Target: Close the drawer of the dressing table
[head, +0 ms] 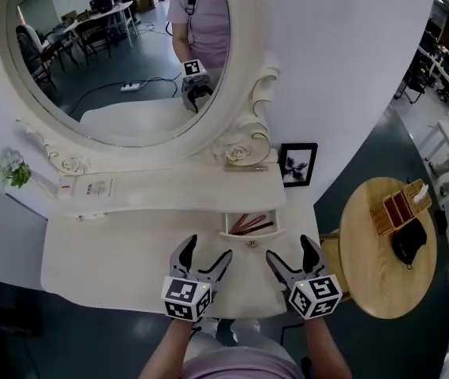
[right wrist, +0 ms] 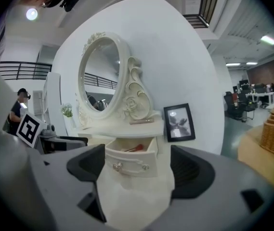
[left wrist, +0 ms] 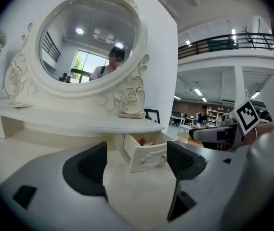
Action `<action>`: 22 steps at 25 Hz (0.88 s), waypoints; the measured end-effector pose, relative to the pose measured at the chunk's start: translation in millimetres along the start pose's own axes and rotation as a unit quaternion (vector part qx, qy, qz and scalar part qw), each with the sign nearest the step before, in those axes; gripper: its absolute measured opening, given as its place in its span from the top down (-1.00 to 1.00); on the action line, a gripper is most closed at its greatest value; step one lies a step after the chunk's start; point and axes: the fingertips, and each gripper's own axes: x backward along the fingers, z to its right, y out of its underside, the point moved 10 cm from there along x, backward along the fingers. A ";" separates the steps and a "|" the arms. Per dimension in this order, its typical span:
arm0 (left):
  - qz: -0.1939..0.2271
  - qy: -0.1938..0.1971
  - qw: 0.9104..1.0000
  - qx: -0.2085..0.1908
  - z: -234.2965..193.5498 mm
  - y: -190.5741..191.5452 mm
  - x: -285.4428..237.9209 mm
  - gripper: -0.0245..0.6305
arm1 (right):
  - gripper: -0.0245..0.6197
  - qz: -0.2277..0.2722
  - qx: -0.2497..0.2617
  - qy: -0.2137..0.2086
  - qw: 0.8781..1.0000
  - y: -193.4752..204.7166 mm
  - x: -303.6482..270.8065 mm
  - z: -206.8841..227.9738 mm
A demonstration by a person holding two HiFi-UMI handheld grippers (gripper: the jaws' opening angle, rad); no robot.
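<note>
**A:** Where is the drawer right now?

**B:** The drawer point(head: 248, 238) stands pulled out from under the raised shelf of the bench point(head: 106, 251), toward the bench's right end. In the head view it sits at 12 o'clock from the gap between the two tools. Slim red and dark things point(head: 249, 226) lie inside it.

**A:** Is either tool on it?

**B:** No. The left tool point(head: 209, 247) hangs over the bench top at about 7 o'clock from the drawer front. Its jaws are spread wide with nothing between the pads. In the left gripper view the drawer front shows beyond the jaws, apart from them. The right tool point(head: 290, 247) is at about 5 o'clock from the drawer front. Its jaws are just as wide and grip nothing. The right gripper view looks straight at the drawer front and its two small knobs point(right wrist: 118, 166), which the jaws frame without touching.

**A:** What else is around?

**B:** The oval mirror point(head: 121, 54) rises at 11 o'clock from the drawer, and it reflects a person and a marker cube. A framed picture point(head: 297, 164) leans on the wall at 1 o'clock. White flowers point(head: 9, 168) are far off at 10 o'clock. A round wooden table point(head: 366, 283) stands at 3 o'clock, just beside the bench.
</note>
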 end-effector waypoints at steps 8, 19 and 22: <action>-0.017 -0.026 1.000 0.000 7.1 15.4 -12.2 -0.23 | -0.30 -0.034 0.018 -0.036 0.999 13.6 -19.4 13.8; -0.040 -0.028 0.999 -0.015 7.7 33.3 -31.4 -0.14 | -0.20 -0.056 0.031 -0.046 0.997 28.8 -37.6 25.5; -0.044 -0.030 0.998 -0.020 9.2 35.0 -34.9 -0.06 | -0.15 -0.062 0.035 -0.050 0.996 32.0 -39.6 28.1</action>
